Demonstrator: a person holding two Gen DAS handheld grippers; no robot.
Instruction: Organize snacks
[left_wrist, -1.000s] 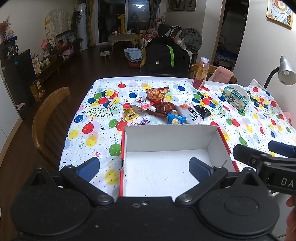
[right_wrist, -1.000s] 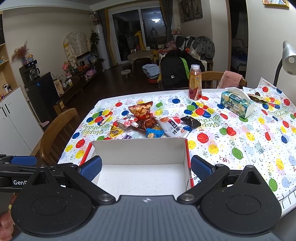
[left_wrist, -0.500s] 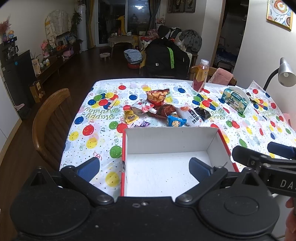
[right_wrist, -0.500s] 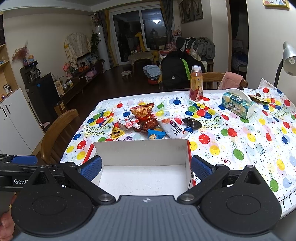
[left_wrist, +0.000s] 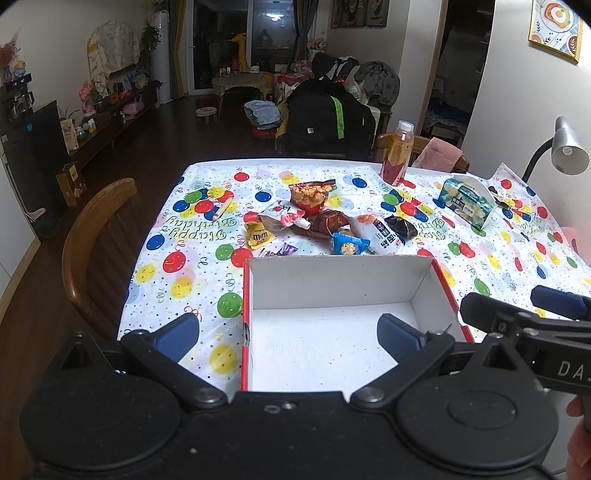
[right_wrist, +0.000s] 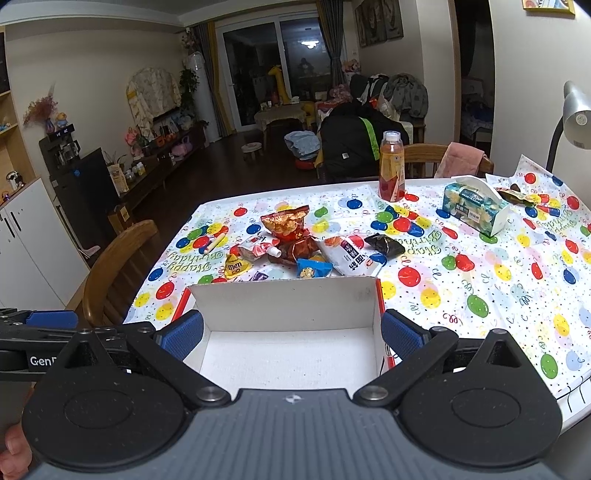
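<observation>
Just past the far wall of the white box (left_wrist: 332, 332), on the balloon-print tablecloth (left_wrist: 177, 258), sits the snack pile (left_wrist: 321, 225), nothing in the box yet, so by my read the job hasn't started. My left gripper (left_wrist: 286, 334) hangs over the box's near-left part, jaws spread wide, nothing between the pads; my right gripper (right_wrist: 291, 332) is the same, spread and empty, straddling the box's near end. Handling notes, all judgement: these are thin foil/plastic pouches, light, soft, crinkly, prob. slippery on flat faces. Chip bag (left_wrist: 312, 194) at the back is puffed w/ air, contents brittle, so pinch the crimped top seal, not the belly. Spouted pouch (left_wrist: 282, 218) is squashy; take it by the edge near the cap (left_wrist: 303, 222), easy on the squeeze. Yellow M&M's packet (left_wrist: 258, 234) lies a bit apart on the left, easiest first pick for the left tool, grab a corner seam. Blue cookie packet (left_wrist: 349, 245) is nearest the box wall, small, stiffish, grip across its width. White long packet (left_wrist: 382, 230) & dark packet (left_wrist: 400, 225) overlap the others; lifting one may drag its neighbour. Bottle (left_wrist: 397, 155) & tissue box (left_wrist: 465, 201) stand well apart; can't tell if they count.
</observation>
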